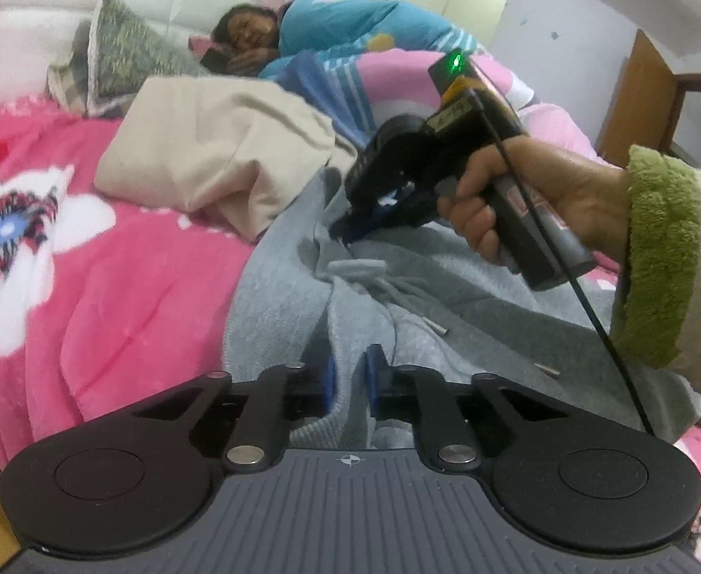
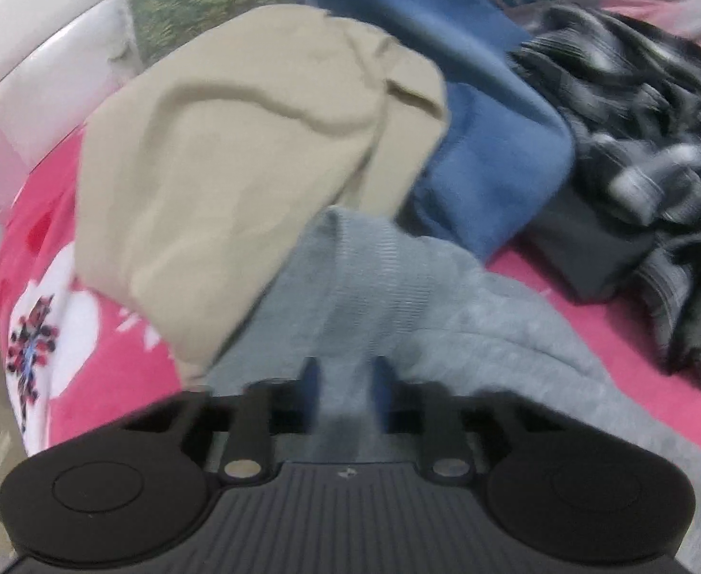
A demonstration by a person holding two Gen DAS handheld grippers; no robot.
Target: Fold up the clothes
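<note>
Pinching grey knit fabric, your left gripper (image 1: pixel 350 378) is clenched on the grey ribbed sweatpants with drawstrings (image 1: pixel 302 287), which lie on the pink floral fleece blanket (image 1: pixel 87 263). Your right gripper (image 2: pixel 345 382) is likewise clamped on the sweatpants' waistband. Only the left view shows your right hand (image 1: pixel 508 196) and a person lying beyond the beige crumpled cloth (image 1: pixel 216 153). Only the right view shows the black-and-white striped garment (image 2: pixel 647 143).

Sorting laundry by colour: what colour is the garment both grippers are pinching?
Light grey. The grey sweatpants, with drawstrings, show best in the left wrist view.
</note>
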